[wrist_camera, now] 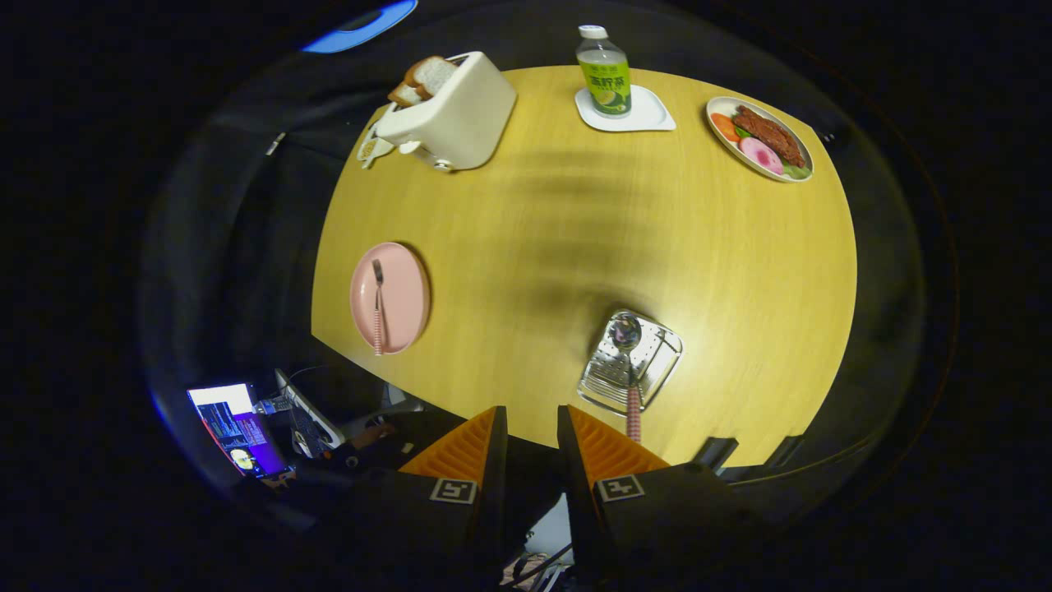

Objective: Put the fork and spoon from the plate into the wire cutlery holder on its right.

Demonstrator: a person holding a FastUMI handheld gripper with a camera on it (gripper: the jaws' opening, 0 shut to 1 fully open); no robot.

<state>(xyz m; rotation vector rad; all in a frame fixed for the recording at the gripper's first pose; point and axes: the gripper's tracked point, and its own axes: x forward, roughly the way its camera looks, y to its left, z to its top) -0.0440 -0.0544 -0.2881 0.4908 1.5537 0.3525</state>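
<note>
While the spread, empty tongs [532, 436] hover, the spoon [629, 362] lies in the holder [657, 366]; at nine o'clock, the fork [378, 304] rests on the plate [407, 296].

I saw a yellow wood-grain table [723, 271], a pink plate [403, 316], and red-and-white checked handles on the fork [378, 306] and the spoon [631, 386]. The wire cutlery holder [657, 362] was silver, the toaster [456, 115] cream, and my gripper [532, 436] had 2 orange ribbed fingers [464, 448].
</note>
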